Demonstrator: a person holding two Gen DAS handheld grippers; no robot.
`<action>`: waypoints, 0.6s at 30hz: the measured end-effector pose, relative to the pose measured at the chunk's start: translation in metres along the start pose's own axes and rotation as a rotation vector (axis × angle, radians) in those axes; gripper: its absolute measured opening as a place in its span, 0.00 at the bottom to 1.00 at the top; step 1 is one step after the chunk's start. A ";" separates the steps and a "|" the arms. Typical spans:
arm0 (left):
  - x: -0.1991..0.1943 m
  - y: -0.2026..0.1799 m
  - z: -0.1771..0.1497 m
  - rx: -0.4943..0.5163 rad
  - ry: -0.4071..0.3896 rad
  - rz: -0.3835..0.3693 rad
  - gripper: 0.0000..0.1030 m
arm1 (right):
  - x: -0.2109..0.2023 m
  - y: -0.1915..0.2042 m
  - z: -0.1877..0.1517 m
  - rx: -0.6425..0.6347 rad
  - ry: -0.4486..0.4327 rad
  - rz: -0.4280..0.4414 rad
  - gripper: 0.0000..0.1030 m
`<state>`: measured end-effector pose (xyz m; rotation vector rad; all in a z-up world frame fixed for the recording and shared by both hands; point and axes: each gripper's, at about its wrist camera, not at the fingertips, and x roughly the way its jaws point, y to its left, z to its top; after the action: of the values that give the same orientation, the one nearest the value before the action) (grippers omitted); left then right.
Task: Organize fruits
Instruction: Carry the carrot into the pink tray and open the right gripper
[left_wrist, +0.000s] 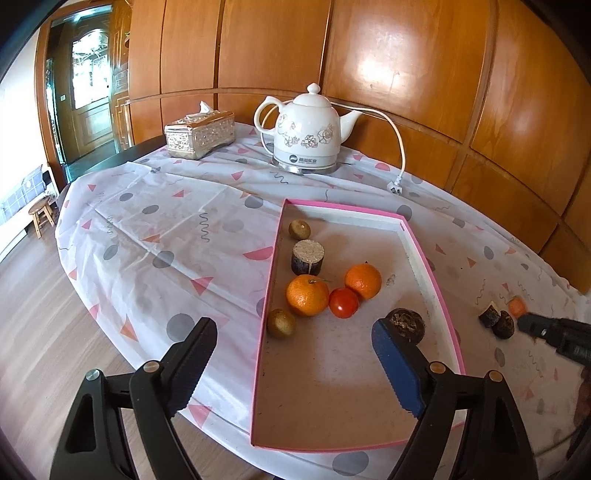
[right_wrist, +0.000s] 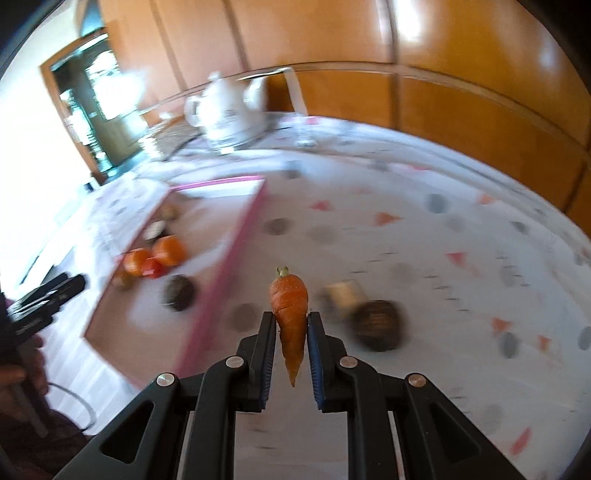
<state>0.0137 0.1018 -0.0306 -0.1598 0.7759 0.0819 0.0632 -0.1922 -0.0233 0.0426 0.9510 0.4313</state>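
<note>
The right tool (right_wrist: 291, 325) pinches a small, stubby orange carrot (right_wrist: 290, 306), green-stubbed top forward; the left tool (left_wrist: 295, 343) gapes empty.

Black plastic left gripper (left_wrist: 291, 347), right gripper (right_wrist: 291, 332), blue ribbed pads on jaws, round silver and brass pivot screws

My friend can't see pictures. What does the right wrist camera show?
The right gripper has its jaws shut on a small carrot, held above a spotted tablecloth. To the left, a pink tray holds oranges; the view is blurry.
</note>
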 end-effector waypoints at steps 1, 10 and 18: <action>-0.001 0.001 0.000 -0.001 -0.002 0.001 0.84 | 0.004 0.010 0.000 -0.015 0.008 0.023 0.16; -0.006 0.011 -0.002 -0.022 -0.014 0.006 0.85 | 0.043 0.095 -0.002 -0.139 0.083 0.137 0.16; -0.005 0.016 -0.003 -0.037 -0.012 0.008 0.85 | 0.058 0.117 -0.001 -0.170 0.113 0.138 0.17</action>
<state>0.0056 0.1171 -0.0308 -0.1910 0.7637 0.1048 0.0519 -0.0639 -0.0434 -0.0720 1.0232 0.6460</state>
